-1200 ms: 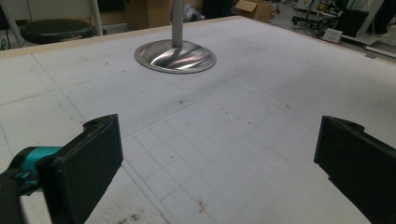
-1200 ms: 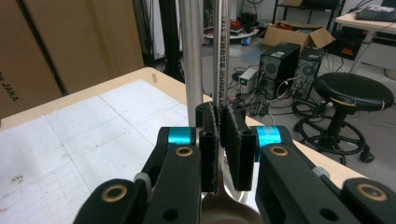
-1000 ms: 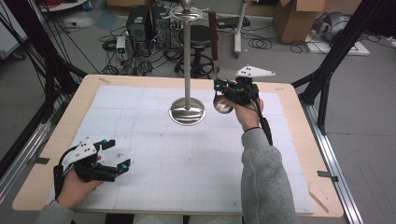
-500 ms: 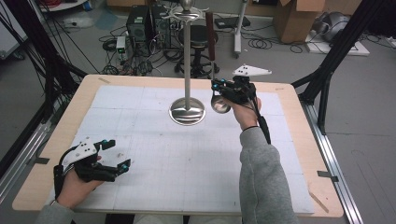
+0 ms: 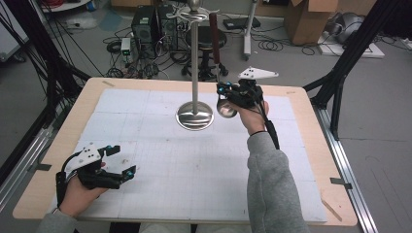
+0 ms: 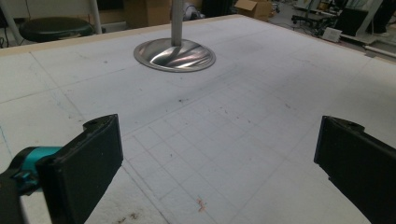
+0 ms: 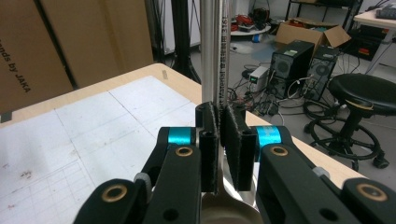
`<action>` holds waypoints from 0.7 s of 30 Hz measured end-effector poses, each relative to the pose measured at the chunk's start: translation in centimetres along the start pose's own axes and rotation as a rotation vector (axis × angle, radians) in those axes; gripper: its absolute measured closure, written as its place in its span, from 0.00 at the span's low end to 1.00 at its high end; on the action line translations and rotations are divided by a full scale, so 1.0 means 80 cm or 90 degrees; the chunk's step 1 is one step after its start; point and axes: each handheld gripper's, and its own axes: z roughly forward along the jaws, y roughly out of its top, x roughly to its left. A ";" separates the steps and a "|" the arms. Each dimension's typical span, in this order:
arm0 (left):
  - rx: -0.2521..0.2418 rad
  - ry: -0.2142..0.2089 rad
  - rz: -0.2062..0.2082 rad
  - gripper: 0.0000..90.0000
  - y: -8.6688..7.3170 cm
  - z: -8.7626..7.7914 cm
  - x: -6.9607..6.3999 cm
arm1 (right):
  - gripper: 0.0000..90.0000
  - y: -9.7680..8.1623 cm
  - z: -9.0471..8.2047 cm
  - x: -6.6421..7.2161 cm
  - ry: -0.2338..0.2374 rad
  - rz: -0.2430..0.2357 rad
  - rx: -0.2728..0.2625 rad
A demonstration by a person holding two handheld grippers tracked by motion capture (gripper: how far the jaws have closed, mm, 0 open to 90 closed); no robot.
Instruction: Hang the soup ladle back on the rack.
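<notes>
Right tongs (image 5: 224, 93) pinch a shiny steel ladle (image 5: 226, 108) beside a polished round-based metal stand (image 5: 195, 115).
Left tongs (image 5: 120, 162) gape wide above the white gridded tabletop (image 5: 194, 160).

One table (image 5: 301, 145) carries one metal stand (image 5: 195, 114) on a round base, and one ladle (image 5: 224, 108) is there. Two grippers are in use, a left gripper (image 5: 121, 162) and a right gripper (image 5: 224, 89). One black stool (image 7: 359, 95) and two computer towers (image 7: 306, 63) stand on the floor.
</notes>
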 end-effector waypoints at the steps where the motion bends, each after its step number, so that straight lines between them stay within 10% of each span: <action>1: 0.000 0.000 0.000 0.02 0.000 0.000 0.000 | 0.94 0.000 0.001 0.000 -0.002 -0.003 0.001; 21: 0.000 -0.001 -0.001 0.02 0.000 0.000 0.000 | 0.94 0.004 0.020 0.004 0.004 -0.004 0.023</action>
